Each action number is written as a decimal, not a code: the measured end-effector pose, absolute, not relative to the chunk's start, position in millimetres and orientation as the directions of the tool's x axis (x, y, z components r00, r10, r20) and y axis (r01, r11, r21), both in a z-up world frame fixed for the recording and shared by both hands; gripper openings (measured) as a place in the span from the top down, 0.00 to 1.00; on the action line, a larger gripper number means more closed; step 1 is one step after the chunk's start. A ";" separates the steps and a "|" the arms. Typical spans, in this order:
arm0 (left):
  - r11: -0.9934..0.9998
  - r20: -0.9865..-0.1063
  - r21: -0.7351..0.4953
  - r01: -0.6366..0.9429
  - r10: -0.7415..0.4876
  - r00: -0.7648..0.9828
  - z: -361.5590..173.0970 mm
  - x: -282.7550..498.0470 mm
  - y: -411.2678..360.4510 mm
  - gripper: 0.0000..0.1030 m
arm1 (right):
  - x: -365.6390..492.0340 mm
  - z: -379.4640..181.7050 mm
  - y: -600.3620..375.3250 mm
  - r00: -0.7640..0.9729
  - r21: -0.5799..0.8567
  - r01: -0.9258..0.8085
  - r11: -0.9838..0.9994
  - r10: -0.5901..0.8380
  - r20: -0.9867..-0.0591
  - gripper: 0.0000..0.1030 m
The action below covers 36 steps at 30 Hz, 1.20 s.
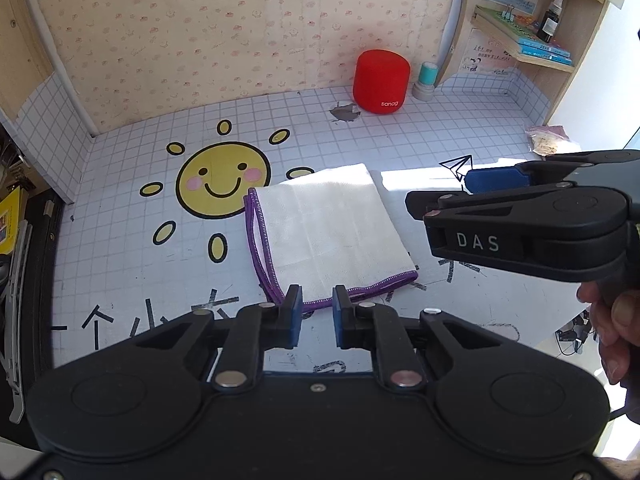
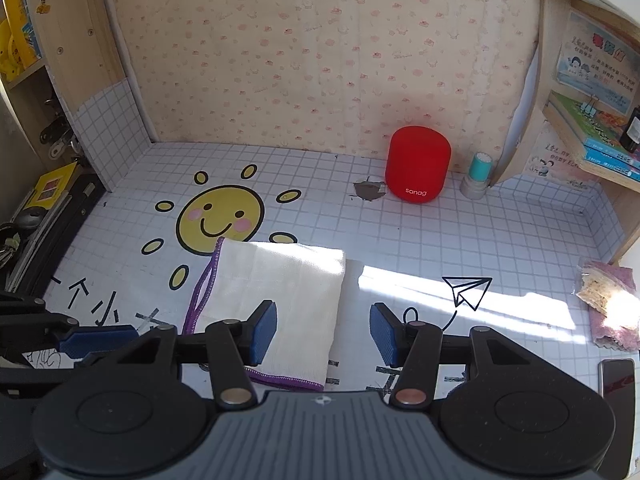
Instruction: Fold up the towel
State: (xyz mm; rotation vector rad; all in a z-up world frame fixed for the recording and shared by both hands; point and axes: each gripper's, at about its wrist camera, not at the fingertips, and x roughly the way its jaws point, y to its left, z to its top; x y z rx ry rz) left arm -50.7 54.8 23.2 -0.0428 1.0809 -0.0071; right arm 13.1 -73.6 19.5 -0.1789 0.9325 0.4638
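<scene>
Folded towel (image 1: 328, 232), white with purple stitched edging, lying flat on the gridded desk (image 1: 460, 120) just right of the smiling sun drawing (image 1: 223, 179) (one corner overlapping a ray). Well behind the sun and to its right, red speaker (image 1: 381, 81) against the wall. Left gripper (image 1: 316, 318) released, jaws apart, empty, hovering at the towel's near hem. Right gripper (image 2: 323, 332) likewise spread wide and gripping nothing, poised above the towel's right edge, farther from the sun than the left.
</scene>
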 end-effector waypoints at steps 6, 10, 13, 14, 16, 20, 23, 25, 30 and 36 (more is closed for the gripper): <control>1.000 -0.886 -0.027 0.007 -0.027 0.463 22.1 -50.6 50.4 0.83 | 13.0 20.2 -74.3 0.504 0.058 -0.460 0.886 0.314 -0.804 0.50; 1.000 -0.868 -0.012 0.012 -0.016 0.496 27.9 -53.0 47.8 0.38 | 12.6 21.5 -74.0 0.504 0.066 -0.461 0.885 0.322 -0.802 0.49; 1.000 -0.853 -0.010 0.012 -0.015 0.522 32.5 -55.0 47.7 0.17 | 12.3 22.4 -73.6 0.505 0.075 -0.455 0.887 0.327 -0.799 0.39; 1.000 -0.853 -0.010 0.011 -0.014 0.523 32.4 -54.8 47.9 0.17 | 12.2 22.2 -73.9 0.506 0.077 -0.455 0.887 0.328 -0.798 0.37; 1.000 -0.855 -0.009 0.008 -0.012 0.518 31.3 -53.9 48.6 0.17 | 12.2 21.8 -73.8 0.503 0.080 -0.457 0.886 0.332 -0.798 0.37; 1.000 -0.861 -0.008 0.004 -0.009 0.508 29.0 -52.0 50.0 0.17 | 12.5 20.3 -72.3 0.498 0.076 -0.460 0.885 0.328 -0.802 0.37; 1.000 -0.865 -0.007 0.000 -0.006 0.501 27.3 -50.6 51.0 0.17 | 12.9 20.2 -71.5 0.499 0.074 -0.461 0.884 0.327 -0.803 0.37; 1.000 -0.868 -0.006 -0.002 -0.004 0.496 26.1 -49.7 51.7 0.17 | 13.1 20.2 -71.0 0.499 0.072 -0.462 0.884 0.326 -0.803 0.37; 1.000 -0.875 -0.004 -0.008 0.001 0.484 23.3 -47.4 53.5 0.17 | 13.8 20.1 -69.7 0.500 0.068 -0.463 0.883 0.325 -0.803 0.37; 1.000 -0.881 -0.003 -0.014 0.004 0.474 21.6 -45.2 52.2 0.18 | 14.7 19.9 -68.2 0.501 0.064 -0.466 0.883 0.323 -0.803 0.37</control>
